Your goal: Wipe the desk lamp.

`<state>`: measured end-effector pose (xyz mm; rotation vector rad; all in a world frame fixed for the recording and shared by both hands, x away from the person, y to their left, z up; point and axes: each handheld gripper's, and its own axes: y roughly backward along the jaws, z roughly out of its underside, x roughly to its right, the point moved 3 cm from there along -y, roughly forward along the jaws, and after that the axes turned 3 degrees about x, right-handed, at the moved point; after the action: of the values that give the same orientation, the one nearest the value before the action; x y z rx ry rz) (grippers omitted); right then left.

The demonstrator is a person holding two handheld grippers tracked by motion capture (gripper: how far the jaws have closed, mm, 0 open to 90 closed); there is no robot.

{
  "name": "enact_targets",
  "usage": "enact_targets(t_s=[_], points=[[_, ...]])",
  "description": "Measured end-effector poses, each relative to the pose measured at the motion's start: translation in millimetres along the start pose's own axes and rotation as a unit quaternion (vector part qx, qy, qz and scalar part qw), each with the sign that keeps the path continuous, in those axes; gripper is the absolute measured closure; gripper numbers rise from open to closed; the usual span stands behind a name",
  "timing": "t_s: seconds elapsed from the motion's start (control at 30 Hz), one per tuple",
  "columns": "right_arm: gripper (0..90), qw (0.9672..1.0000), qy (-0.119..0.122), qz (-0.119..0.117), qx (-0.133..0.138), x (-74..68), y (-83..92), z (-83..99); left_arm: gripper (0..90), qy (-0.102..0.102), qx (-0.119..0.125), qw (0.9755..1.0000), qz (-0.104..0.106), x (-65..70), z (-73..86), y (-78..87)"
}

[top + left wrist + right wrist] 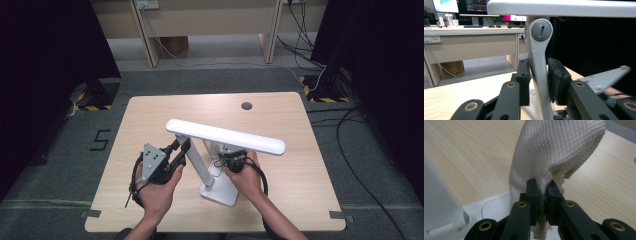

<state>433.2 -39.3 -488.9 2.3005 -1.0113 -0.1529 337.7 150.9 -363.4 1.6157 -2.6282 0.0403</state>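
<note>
- My left gripper (537, 82) has its jaws around the slanted arm of the white desk lamp (200, 165), just below the hinge.
- My right gripper (541, 200) pinches a cream textured cloth (554, 152) above the lamp's flat base (222, 192).
- The lamp's long head (225, 136) lies level over the wooden table (300, 165).

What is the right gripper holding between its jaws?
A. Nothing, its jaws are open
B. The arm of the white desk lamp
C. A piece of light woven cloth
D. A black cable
C: in the right gripper view, the right gripper is shut on a bunched cloth, above the lamp base.
</note>
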Motion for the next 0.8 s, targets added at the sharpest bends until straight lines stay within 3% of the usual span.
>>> enact_targets(t_s=[0.2,0.4,0.43,0.47,0.8], points=[[83.3,0.9993,0.009,-0.014,-0.033,-1.9,-14.7,8.0,71.5,0.004,0.002,1.0,0.002,-0.3,1.1,0.3],[83.5,0.9991,-0.002,0.005,-0.041,9.3,-2.4,23.4,71.5,0.0,-0.001,1.0,0.0,0.4,1.5,0.4],[83.5,0.999,-0.013,0.007,-0.041,9.3,-0.8,25.5,71.5,-0.001,-0.001,1.0,0.0,0.3,1.6,0.5],[83.6,0.9991,-0.006,0.007,-0.04,12.2,1.2,27.9,71.5,-0.001,-0.001,1.0,0.0,0.1,1.7,0.7],[83.7,0.9984,-0.015,0.028,-0.046,21.4,22.2,48.6,71.4,-0.001,-0.004,1.0,0.002,-0.1,1.8,1.0]])
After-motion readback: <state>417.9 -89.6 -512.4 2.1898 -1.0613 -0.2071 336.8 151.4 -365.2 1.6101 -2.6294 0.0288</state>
